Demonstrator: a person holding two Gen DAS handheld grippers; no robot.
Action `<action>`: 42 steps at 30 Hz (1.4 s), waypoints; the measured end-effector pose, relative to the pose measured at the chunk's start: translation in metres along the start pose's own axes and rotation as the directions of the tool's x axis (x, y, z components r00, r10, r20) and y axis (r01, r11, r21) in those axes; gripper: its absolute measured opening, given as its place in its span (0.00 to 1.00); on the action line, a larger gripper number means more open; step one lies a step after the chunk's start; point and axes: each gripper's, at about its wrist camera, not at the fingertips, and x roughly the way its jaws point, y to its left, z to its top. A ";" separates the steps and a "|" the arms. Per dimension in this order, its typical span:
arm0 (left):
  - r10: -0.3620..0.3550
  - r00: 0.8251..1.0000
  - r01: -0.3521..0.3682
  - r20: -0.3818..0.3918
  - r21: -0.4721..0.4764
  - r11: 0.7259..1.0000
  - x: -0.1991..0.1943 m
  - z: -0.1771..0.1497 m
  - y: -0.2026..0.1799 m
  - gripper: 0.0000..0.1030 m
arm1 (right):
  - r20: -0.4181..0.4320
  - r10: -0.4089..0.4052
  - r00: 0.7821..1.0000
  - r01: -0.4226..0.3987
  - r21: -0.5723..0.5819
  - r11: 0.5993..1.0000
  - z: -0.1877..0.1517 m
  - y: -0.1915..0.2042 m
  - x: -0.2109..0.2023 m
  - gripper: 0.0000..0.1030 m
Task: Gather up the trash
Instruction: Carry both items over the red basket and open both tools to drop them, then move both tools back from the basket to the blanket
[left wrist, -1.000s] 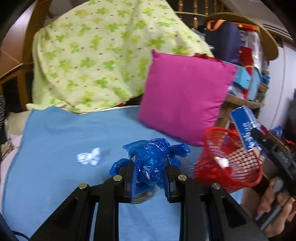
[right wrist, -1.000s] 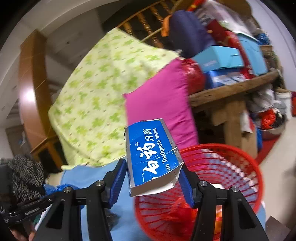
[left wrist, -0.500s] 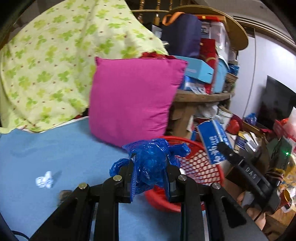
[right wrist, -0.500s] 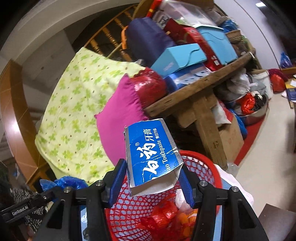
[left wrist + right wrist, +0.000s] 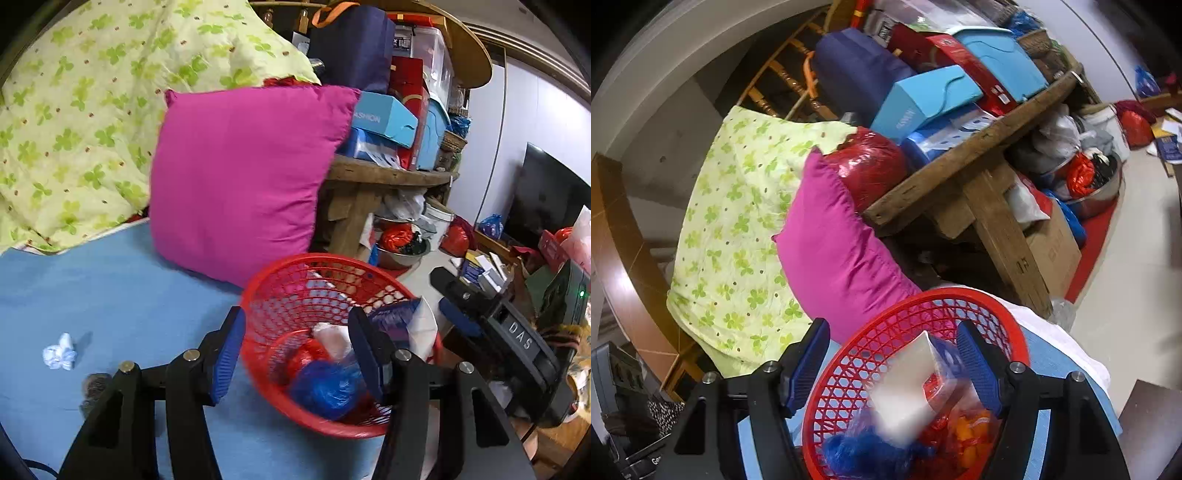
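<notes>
In the left wrist view my left gripper [image 5: 295, 317] hangs over the red mesh basket [image 5: 332, 258], its jaws opening with nothing pressed between them. The crumpled blue plastic bag [image 5: 325, 387] lies loose inside the basket, below the pads. My right gripper [image 5: 448, 299] reaches in from the right. In the right wrist view my right gripper [image 5: 892, 328] is also opening above the basket [image 5: 960, 295]. The blue toothpaste box [image 5: 908, 387] is a blur dropping free between the fingers into the basket, above the blue bag [image 5: 864, 454]. A white paper wad [image 5: 59, 356] lies on the blue sheet [image 5: 110, 295].
A pink cushion [image 5: 240, 177] leans on a green-patterned quilt [image 5: 74, 110] behind the basket. A wooden table [image 5: 979, 147] piled with boxes stands to the right, with bags and a metal bowl [image 5: 402, 251] beneath. A small dark object [image 5: 96, 387] lies near the paper wad.
Both grippers swung over the red basket and opened. The blue bag left the left jaws and lies in the basket; the toothpaste box left the right jaws and is dropping in.
</notes>
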 end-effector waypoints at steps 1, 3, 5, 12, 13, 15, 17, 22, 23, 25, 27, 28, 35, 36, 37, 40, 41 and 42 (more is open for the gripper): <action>0.013 1.000 -0.013 0.006 0.003 1.000 -0.004 -0.001 0.005 0.57 | 0.002 0.011 1.000 -0.011 -0.012 1.000 -0.001 0.004 0.000 0.73; 0.060 0.998 -0.061 0.029 0.006 0.998 -0.018 -0.007 0.022 0.60 | 0.014 0.033 0.999 -0.033 -0.052 0.998 -0.004 0.016 -0.003 0.73; 0.121 0.992 -0.121 0.047 -0.016 0.993 -0.034 -0.016 0.046 0.62 | 0.034 0.043 0.999 -0.038 -0.116 0.992 -0.009 0.031 -0.006 0.73; 0.406 0.914 -0.394 0.019 -0.203 0.896 -0.086 -0.070 0.171 0.63 | 0.034 0.161 0.986 -0.140 -0.339 0.930 -0.043 0.099 -0.013 0.73; 0.443 0.896 -0.431 0.003 -0.230 0.873 -0.091 -0.077 0.185 0.64 | 0.016 0.180 0.984 -0.161 -0.372 0.914 -0.053 0.112 -0.011 0.73; 0.504 0.863 -0.491 -0.045 -0.316 0.812 -0.104 -0.092 0.224 0.64 | -0.013 0.196 0.980 -0.184 -0.409 0.894 -0.066 0.128 -0.007 0.73; 0.520 0.851 -0.507 -0.075 -0.378 0.775 -0.114 -0.101 0.248 0.64 | -0.067 0.215 0.974 -0.222 -0.432 0.874 -0.083 0.147 0.001 0.73; 0.563 0.818 -0.557 -0.116 -0.399 0.728 -0.128 -0.120 0.278 0.64 | -0.184 0.220 0.958 -0.282 -0.455 0.845 -0.119 0.182 0.022 0.73; 0.566 0.815 -0.564 -0.123 -0.395 0.725 -0.128 -0.123 0.279 0.64 | -0.198 0.214 0.957 -0.284 -0.464 0.839 -0.125 0.186 0.026 0.73; 0.556 0.818 -0.565 -0.150 -0.394 0.725 -0.125 -0.128 0.285 0.64 | -0.237 0.193 0.952 -0.288 -0.482 0.828 -0.139 0.195 0.035 0.73; 0.535 0.827 -0.556 -0.172 -0.390 0.734 -0.120 -0.133 0.288 0.64 | -0.288 0.169 0.943 -0.296 -0.486 0.822 -0.151 0.201 0.046 0.73; 0.533 0.827 -0.557 -0.178 -0.384 0.736 -0.120 -0.133 0.288 0.64 | -0.310 0.151 0.939 -0.293 -0.488 0.822 -0.157 0.201 0.050 0.73; 0.518 0.832 -0.555 -0.200 -0.330 0.764 -0.119 -0.142 0.276 0.64 | -0.408 0.074 0.910 -0.294 -0.510 0.808 -0.178 0.197 0.070 0.73; 0.516 0.831 -0.556 -0.207 -0.313 0.770 -0.117 -0.144 0.274 0.64 | -0.410 0.068 0.910 -0.292 -0.515 0.806 -0.178 0.196 0.072 0.73; 0.517 0.829 -0.559 -0.211 -0.302 0.772 -0.116 -0.145 0.273 0.64 | -0.412 0.067 0.909 -0.292 -0.512 0.808 -0.177 0.194 0.073 0.73; 0.517 0.826 -0.562 -0.223 -0.273 0.780 -0.111 -0.147 0.271 0.64 | -0.421 0.061 0.905 -0.285 -0.492 0.822 -0.173 0.191 0.078 0.73; 0.514 0.828 -0.559 -0.224 -0.267 0.785 -0.110 -0.147 0.270 0.64 | -0.426 0.057 0.903 -0.282 -0.487 0.826 -0.172 0.190 0.080 0.73; 0.512 0.829 -0.557 -0.225 -0.262 0.788 -0.109 -0.148 0.269 0.64 | -0.429 0.054 0.901 -0.281 -0.484 0.829 -0.171 0.190 0.082 0.73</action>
